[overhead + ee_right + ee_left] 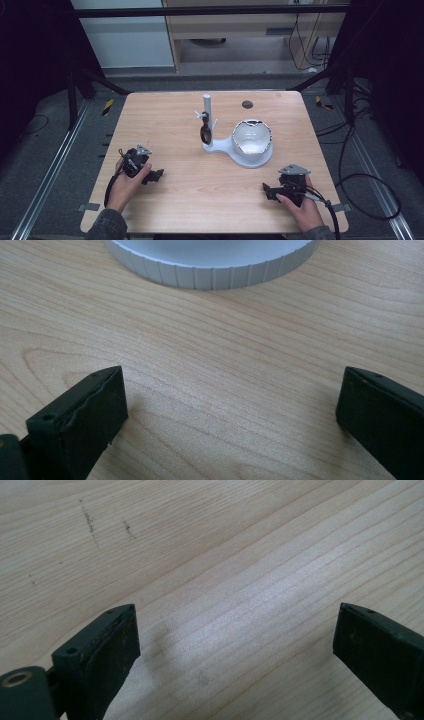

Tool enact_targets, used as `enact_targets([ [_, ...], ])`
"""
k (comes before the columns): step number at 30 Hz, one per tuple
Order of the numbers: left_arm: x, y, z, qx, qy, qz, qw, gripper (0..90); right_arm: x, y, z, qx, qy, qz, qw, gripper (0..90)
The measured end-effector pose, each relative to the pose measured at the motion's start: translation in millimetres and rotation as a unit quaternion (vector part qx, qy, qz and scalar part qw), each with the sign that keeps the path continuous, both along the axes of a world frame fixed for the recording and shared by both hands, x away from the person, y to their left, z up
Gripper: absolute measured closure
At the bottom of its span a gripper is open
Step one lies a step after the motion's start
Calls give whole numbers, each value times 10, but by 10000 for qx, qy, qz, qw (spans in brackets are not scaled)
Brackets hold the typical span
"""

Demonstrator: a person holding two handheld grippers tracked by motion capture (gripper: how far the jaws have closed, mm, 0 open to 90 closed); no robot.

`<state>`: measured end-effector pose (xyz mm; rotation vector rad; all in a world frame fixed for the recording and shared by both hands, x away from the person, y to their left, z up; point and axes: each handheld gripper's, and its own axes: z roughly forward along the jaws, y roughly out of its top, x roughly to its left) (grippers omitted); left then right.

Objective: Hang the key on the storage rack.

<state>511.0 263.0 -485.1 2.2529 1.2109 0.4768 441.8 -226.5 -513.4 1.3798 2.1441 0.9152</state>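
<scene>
A white stand sits mid-table, with an upright post and a round base that carries a shiny metal bowl. A dark spoon hangs from a peg on the post. My left gripper rests on the wooden table at the front left, held by a hand, open with bare wood between its jaws. At the front right my right gripper lies in the other hand, open and empty. The ribbed white rim of the stand's base lies ahead of it.
A small dark round disc sits near the table's far edge. Black frame bars and cables surround the table on the floor. Faint pencil marks show on the wood ahead of the left gripper.
</scene>
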Motion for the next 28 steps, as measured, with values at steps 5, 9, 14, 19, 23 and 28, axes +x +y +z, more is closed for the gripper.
enact_targets([
  [5,34,-34,-33,-66,58,-45,10000,46,0,0,0,0,1,1,10000,4],
  [9,50,-67,-48,-112,15,-50,9999,45,0,0,0,0,0,1,10000,4],
  [14,107,-93,-78,-229,-77,-44,9997,46,0,0,0,0,1,1,10000,4],
  [19,142,-101,-152,-325,-157,-15,9993,34,0,0,0,0,1,2,10000,4],
  [23,165,-95,-190,-421,-338,-5,9985,22,0,0,0,1,0,0,10000,4],
  [28,161,-75,-230,-535,-499,-55,9973,0,-3,4,-1,10,3,-21,10000,5],
])
